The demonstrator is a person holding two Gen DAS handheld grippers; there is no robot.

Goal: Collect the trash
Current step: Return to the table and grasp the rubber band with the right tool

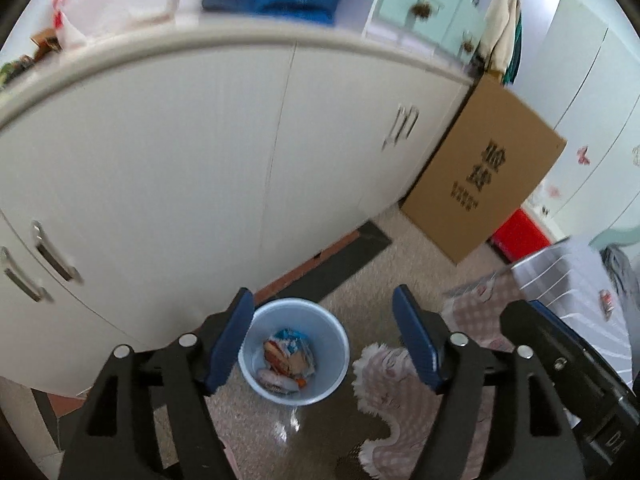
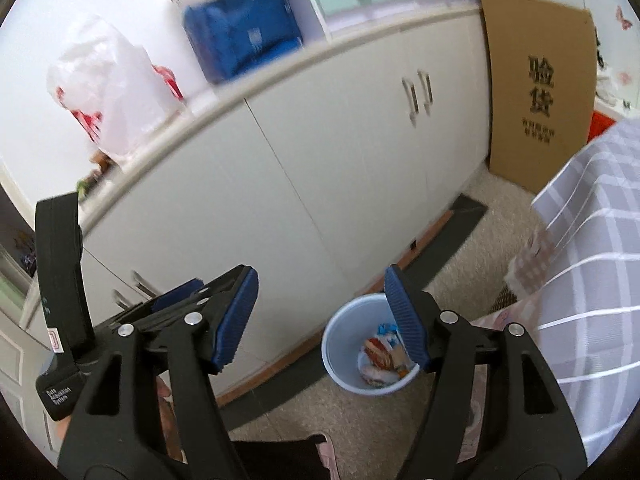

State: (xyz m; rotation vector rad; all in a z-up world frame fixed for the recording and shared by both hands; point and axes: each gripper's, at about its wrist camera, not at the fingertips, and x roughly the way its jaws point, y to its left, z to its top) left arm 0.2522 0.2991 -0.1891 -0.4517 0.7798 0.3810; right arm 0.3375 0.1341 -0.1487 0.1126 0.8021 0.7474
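Note:
A light blue trash bin stands on the speckled floor by the white cabinet. It holds several snack wrappers. My left gripper is open and empty, high above the bin. In the right wrist view the bin sits below and right of centre, with the wrappers inside. My right gripper is open and empty, above the bin and to its left. The left gripper's body shows at the left of the right wrist view.
A long white cabinet with metal handles runs behind the bin. A cardboard box leans at its far end. A pink checked rug and a bed with grey plaid cover lie to the right. Plastic bags sit on the cabinet top.

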